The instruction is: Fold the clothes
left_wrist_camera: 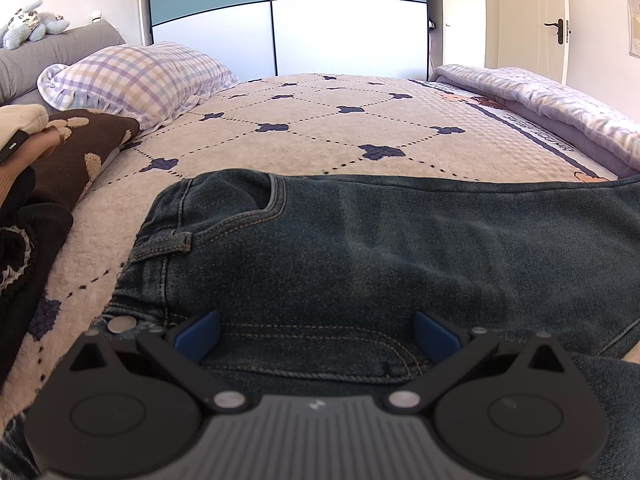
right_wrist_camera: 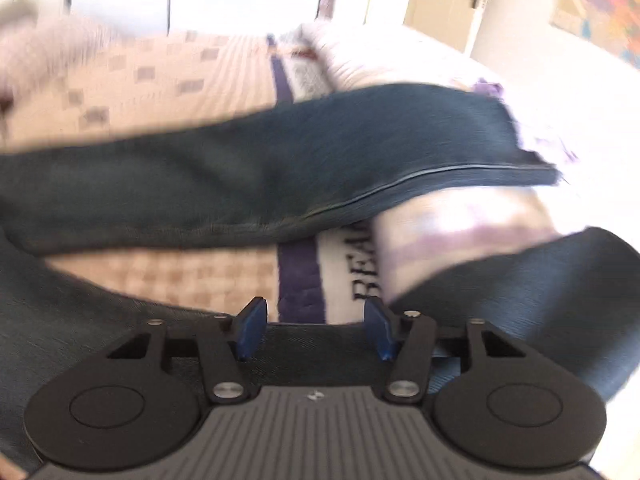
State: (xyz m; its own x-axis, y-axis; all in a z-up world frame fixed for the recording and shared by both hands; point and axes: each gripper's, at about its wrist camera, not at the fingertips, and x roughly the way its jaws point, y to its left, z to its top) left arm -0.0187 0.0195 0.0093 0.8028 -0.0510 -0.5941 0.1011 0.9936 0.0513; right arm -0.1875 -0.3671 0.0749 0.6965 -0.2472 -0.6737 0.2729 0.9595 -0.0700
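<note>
Left wrist view: jeans (left_wrist_camera: 360,248) are being shown spread across the bed (left_wrist_camera: 320,120), legs apart; both the left gripper (left_wrist_camera: 316,336) and right gripper (right_wrist_camera: 316,330) are being held wide, gripping nothing. Seams should be aligned before creasing.

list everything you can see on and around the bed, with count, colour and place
jeans: one pair, dark blue denim, spread across the near part of the bed
bedspread: one, beige with dark blue clover marks, covering the bed
pillow: one, purple and yellow check, far left by the headboard
brown blanket: one, brown with tan patches, left edge
folded quilt: one, pale purple, right side of the bed
stuffed toy: one, grey-blue, on the headboard
wardrobe: one, white and blue panels, behind the bed
door: one, cream, far right
left tool: open, over the jeans waistband
right tool: open, over a jeans leg
</note>
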